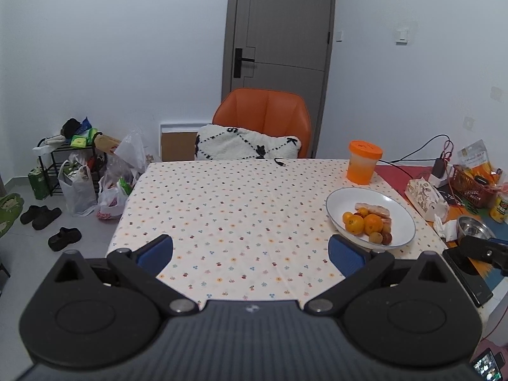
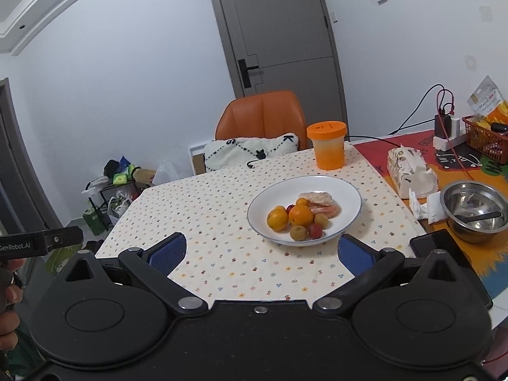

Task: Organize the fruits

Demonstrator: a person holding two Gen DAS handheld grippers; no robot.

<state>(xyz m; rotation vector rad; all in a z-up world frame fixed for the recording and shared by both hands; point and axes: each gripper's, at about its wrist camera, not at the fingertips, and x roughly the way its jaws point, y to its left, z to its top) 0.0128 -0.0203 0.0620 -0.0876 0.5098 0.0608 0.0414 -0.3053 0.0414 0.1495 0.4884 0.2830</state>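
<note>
We take the white plate as ref. On it: two oranges, small brownish fruits, a red one and peeled segments at the far side. Our right gripper hangs just in front of the plate, blue pads wide apart, nothing btwn them. Behind the plate, an orange-lidded cup. Right of it, a tissue pack and a steel bowl. All on the dotted-cloth surface. Far left of the plate, the left gripper w/ a hand.

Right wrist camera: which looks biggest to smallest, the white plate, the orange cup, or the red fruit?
1. white plate
2. orange cup, though it sits farther back
3. red fruit
</note>
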